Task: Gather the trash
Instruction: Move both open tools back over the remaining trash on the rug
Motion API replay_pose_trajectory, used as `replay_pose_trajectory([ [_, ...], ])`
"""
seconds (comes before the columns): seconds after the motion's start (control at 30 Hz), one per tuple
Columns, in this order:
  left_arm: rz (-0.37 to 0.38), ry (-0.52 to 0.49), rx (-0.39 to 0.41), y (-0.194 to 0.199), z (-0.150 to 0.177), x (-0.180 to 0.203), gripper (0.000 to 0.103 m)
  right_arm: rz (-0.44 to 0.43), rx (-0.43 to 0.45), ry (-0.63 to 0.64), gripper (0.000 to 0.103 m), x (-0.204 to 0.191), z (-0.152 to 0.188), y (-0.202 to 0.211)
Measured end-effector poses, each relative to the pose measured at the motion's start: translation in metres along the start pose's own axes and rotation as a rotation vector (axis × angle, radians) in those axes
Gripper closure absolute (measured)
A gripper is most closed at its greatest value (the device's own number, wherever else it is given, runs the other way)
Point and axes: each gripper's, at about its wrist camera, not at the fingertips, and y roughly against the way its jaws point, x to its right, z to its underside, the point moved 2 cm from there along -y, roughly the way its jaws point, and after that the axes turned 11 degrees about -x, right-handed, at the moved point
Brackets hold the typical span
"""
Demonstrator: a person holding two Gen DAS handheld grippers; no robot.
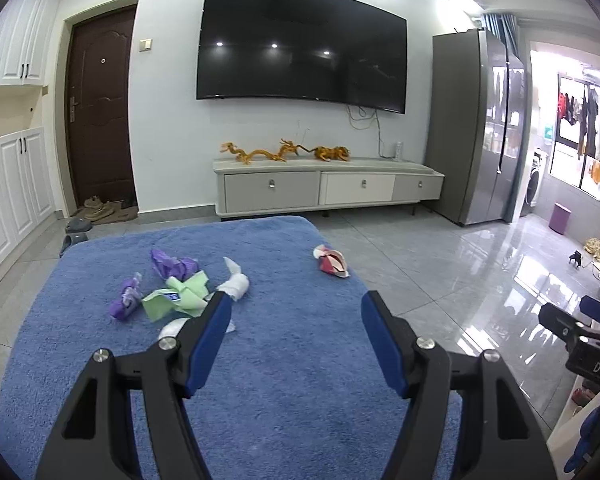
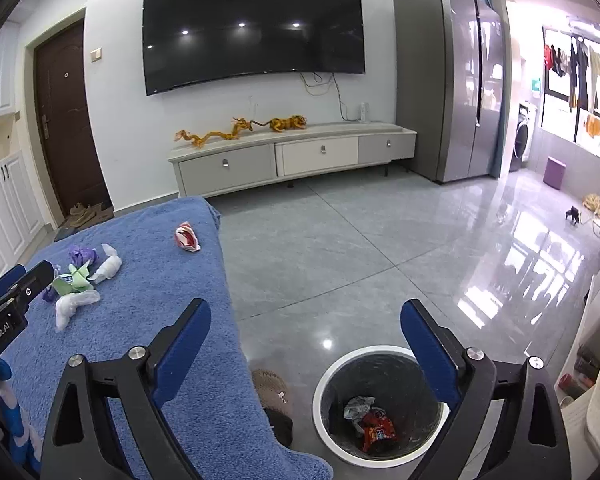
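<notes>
Both our claws gape empty: left gripper, right gripper (above the bin); the red wrapper by the towel's far right edge looks light, crumpled; we pinch its middle.

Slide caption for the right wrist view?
Open right gripper above bin holding wrappers; more trash on blue blanket.

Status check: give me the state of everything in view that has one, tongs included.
Left tongs: open, empty.
Right tongs: open, empty, above the bin.
Bin: upright, no lid, wrappers at the bottom.
Red wrapper: crumpled, alone near the blanket edge.
Purple, green and white scraps: crumpled, clustered on the blanket.
TV: off.
Door: shut.
Drawers: shut.
</notes>
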Motion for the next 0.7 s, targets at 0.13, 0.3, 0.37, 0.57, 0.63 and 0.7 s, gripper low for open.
replay_pose_trajectory([
  [0.13,-0.024,0.007,0.008,0.003,0.001,-0.008,0.037,-0.001,0.012,0.017,0.001,-0.008,0.001,0.005],
  [0.3,-0.039,0.014,0.007,0.002,0.004,-0.017,0.037,-0.001,0.032,0.028,0.0,-0.013,-0.002,0.01],
  [0.37,-0.039,0.023,0.005,0.002,0.005,-0.021,0.037,0.0,0.042,0.027,0.0,-0.014,-0.003,0.011],
  [0.57,-0.046,0.034,-0.006,-0.002,0.006,-0.029,0.037,-0.01,0.047,0.017,0.0,-0.016,-0.005,0.008],
  [0.63,-0.044,0.032,-0.02,-0.005,0.006,-0.03,0.037,-0.016,0.044,0.013,0.0,-0.017,-0.004,0.005],
  [0.7,-0.032,0.026,-0.04,-0.009,0.007,-0.031,0.037,-0.016,0.04,0.011,0.0,-0.02,-0.003,0.002],
])
